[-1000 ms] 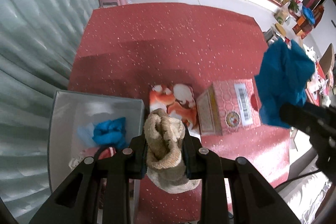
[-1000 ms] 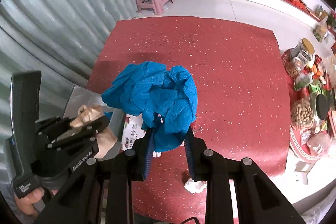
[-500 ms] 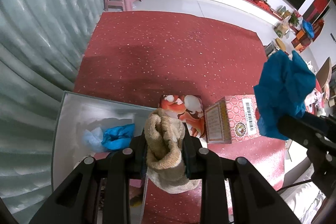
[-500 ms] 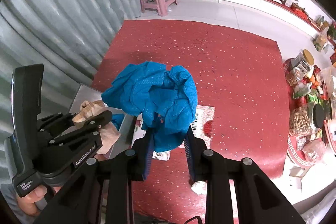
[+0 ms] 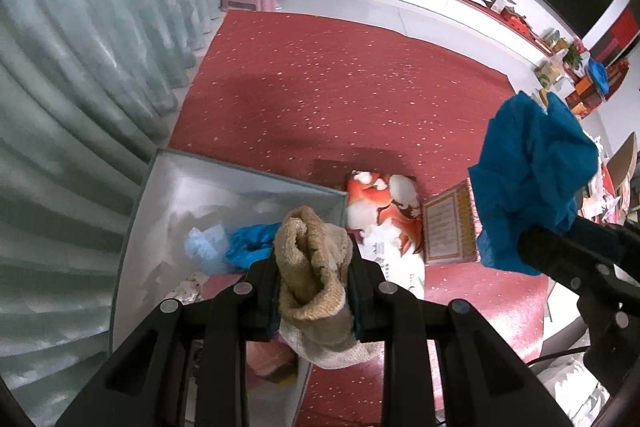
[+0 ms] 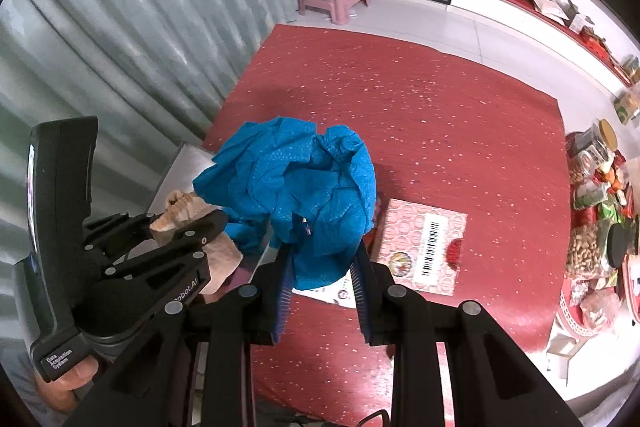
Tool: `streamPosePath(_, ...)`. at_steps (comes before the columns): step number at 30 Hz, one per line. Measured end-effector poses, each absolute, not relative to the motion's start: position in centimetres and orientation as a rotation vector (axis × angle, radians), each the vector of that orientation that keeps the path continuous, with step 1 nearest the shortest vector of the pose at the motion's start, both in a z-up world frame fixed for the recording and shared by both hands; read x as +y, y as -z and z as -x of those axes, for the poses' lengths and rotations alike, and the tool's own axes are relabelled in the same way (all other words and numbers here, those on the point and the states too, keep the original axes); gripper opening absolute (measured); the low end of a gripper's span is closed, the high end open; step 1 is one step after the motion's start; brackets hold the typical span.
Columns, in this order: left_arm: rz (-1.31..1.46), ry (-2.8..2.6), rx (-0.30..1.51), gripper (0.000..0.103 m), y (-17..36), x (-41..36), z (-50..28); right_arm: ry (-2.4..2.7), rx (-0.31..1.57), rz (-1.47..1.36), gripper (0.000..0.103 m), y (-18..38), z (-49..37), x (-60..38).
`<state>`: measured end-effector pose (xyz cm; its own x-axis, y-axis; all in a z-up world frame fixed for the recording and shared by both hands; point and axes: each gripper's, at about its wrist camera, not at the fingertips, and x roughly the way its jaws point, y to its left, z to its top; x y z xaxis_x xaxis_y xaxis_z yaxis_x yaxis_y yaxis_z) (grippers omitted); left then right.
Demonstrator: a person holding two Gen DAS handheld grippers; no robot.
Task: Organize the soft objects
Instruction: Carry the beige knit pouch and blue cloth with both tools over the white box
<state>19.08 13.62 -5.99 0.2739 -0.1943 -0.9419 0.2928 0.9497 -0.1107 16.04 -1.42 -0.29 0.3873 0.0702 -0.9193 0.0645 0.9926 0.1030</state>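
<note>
Beige knit cloth (image 5: 314, 267), bunched and folded, is clamped between the jaws of the left gripper (image 5: 314, 291); its upper fold stands above the fingertips and a paler hem hangs below them. The jaws are narrow, pressed on both sides of the cloth.

Blue cloth (image 6: 296, 187), crumpled into a ball, is clamped in the right gripper (image 6: 322, 275); most of the bundle rises above the fingertips, a tail hangs down between the ribbed pads. The jaws are narrow on the fabric.

Both grippers point steeply down over the red carpet (image 5: 340, 87).

Grey bin (image 5: 240, 179): directly under and to the left of the left gripper, its open top facing up. Inside, just beyond the left fingertips, lie a blue cloth piece (image 5: 252, 241) and a pale blue one (image 5: 204, 247); other contents are too hidden to name.

Printed bag (image 5: 384, 211), red and white: on the carpet just right of the left fingertips, against the bin wall. Pink box (image 6: 420, 243) with barcode: beside the bag, just right of the right gripper's fingertips.

In the right wrist view the left gripper sits to the left, close by, its handle held by a hand (image 6: 64, 379) at the lower edge. In the left wrist view the right gripper and its blue bundle sit to the right, apart from the left one.
</note>
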Motion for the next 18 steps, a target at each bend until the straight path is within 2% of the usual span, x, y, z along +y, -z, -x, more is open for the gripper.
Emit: streamPosePath(18,-0.023,0.211,1.289,0.028,7.3,19.7,-18.1,-0.132,1.223,-0.055,0.029,2.1,-18.0,3.8)
